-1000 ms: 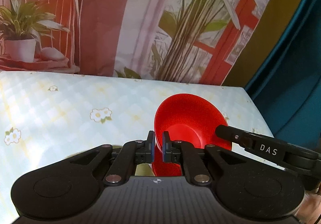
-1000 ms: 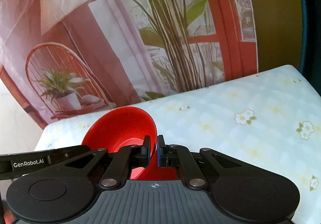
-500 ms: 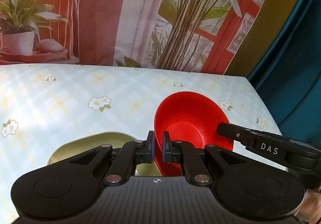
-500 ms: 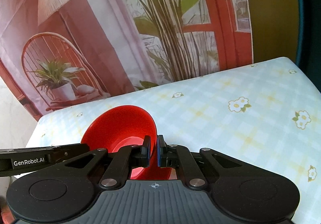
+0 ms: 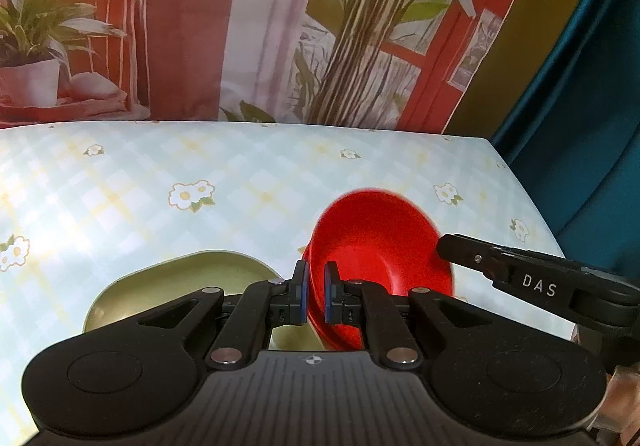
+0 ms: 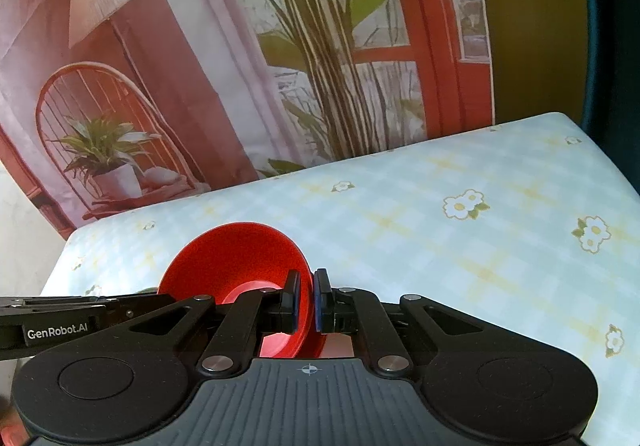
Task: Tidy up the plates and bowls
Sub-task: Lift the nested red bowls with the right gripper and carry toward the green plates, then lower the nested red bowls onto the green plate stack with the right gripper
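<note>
Near the tabletop's (image 5: 248,182) right edge, a red bowl (image 5: 376,242) is gripped by both claws, left (image 5: 314,292) and right (image 6: 305,300); a green plate (image 5: 180,282) is seen beside it.

Ahead of the claw, a pale checked tablecloth (image 5: 248,182) with daisy prints; beyond it a backdrop (image 6: 248,58) printed with plants and a red chair; far right, a teal curtain (image 5: 592,94).
</note>
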The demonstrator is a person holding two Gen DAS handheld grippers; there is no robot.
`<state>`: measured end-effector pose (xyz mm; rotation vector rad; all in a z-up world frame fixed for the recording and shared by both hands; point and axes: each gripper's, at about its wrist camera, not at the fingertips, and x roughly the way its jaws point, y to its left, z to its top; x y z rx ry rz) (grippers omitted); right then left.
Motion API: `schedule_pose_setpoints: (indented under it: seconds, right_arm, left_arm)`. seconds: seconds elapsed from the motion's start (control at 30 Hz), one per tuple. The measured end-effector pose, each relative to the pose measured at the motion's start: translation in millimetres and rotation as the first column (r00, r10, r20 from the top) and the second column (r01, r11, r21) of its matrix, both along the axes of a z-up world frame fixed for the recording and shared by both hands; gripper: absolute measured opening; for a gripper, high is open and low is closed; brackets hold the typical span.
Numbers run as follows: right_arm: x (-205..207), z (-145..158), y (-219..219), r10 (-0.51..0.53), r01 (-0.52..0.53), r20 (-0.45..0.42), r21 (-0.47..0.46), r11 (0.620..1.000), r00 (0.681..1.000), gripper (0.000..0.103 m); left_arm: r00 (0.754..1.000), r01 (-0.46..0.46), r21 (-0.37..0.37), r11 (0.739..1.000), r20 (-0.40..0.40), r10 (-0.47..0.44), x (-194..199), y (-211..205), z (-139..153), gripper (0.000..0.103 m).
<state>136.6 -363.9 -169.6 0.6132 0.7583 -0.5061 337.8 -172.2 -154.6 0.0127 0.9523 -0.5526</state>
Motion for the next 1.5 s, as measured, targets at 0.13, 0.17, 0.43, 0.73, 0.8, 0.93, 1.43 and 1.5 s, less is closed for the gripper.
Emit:
schedule_pose_setpoints:
  seconds: [0.13, 0.17, 0.43, 0.73, 0.8, 0.93, 1.43, 1.5]
  right_arm:
    - [-2, -3, -2, -0.007, 0.007, -0.003, 0.004, 1.000, 1.000, 0.008]
    - [-2, -4, -2, -0.008, 0.008, -0.005, 0.004, 1.000, 1.000, 0.009]
    - [-2, -11, -1, -0.006, 0.006, -0.017, 0.028, 1.000, 1.000, 0.015]
    - [-7, -19, 17, 0.013, -0.013, -0.029, 0.017, 1.000, 0.999, 0.020]
    - [-13, -22, 19, -0.016, 0.017, -0.025, 0.032, 0.999, 1.000, 0.021]
    - [-23, -27, 16, -0.086, 0.083, 0.025, 0.096, 0.992, 0.996, 0.021]
    - [-29, -35, 21, -0.166, 0.153, 0.069, 0.162, 0.975, 0.984, 0.020]
    - [-28, -35, 22, -0.170, 0.157, 0.066, 0.159, 0.975, 0.983, 0.020]
  left_arm:
    - [1.000, 0.005, -0.004, 1.000, -0.006, -0.005, 2, 0, -1, 0.009]
    - [1.000, 0.007, -0.006, 1.000, -0.007, -0.007, 2, 0, -1, 0.009]
    - [1.000, -0.005, -0.017, 1.000, -0.016, 0.005, 5, 5, -2, 0.009]
    - [1.000, 0.020, -0.018, 1.000, -0.001, -0.020, 13, 9, -2, 0.020]
    - [1.000, 0.010, -0.031, 0.999, -0.009, -0.010, 18, 12, -2, 0.036]
    - [0.999, 0.004, -0.074, 0.997, -0.043, -0.007, 28, 14, -5, 0.040]
    - [0.992, 0.115, -0.033, 0.993, -0.050, -0.116, 30, -7, -23, 0.039]
    - [0.990, 0.134, -0.021, 0.991, -0.043, -0.135, 28, -10, -24, 0.039]
